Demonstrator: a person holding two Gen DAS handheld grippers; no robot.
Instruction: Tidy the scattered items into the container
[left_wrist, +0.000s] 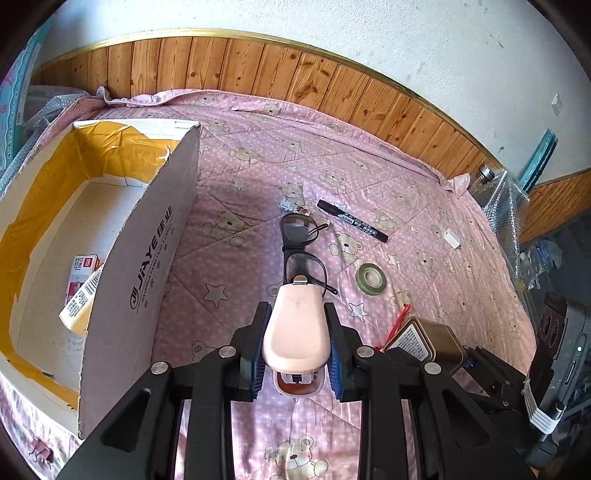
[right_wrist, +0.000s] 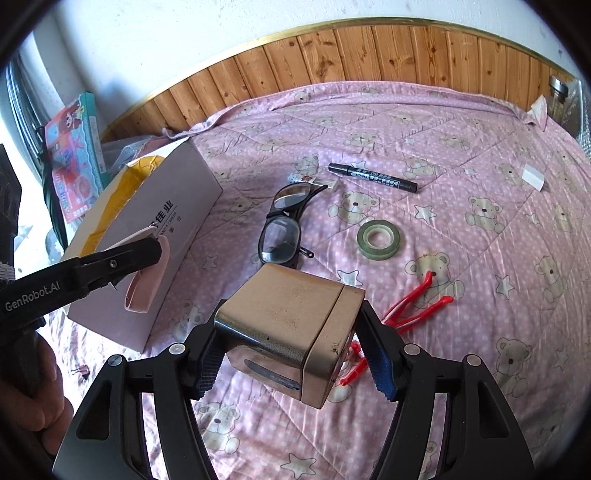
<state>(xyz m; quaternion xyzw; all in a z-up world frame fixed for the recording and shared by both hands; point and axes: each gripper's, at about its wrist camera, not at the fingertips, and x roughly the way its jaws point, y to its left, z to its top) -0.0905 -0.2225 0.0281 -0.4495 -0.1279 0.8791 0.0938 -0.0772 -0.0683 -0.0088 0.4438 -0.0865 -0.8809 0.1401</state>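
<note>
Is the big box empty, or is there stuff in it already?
Not empty. The left wrist view looks into the open cardboard box, and a small red and white packet already lies on its floor. The rest of the floor looks bare.

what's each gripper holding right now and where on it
Left gripper clamps the pink stapler across its sides, near mid-body. Right gripper clamps the metal tin by opposite sides.

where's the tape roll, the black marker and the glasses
tape roll (right_wrist: 379, 239), right wrist view, on its green top ring
black marker (right_wrist: 373, 177), right wrist view, mid barrel on the label
glasses (right_wrist: 280, 240), right wrist view, on the nearer lens
</note>
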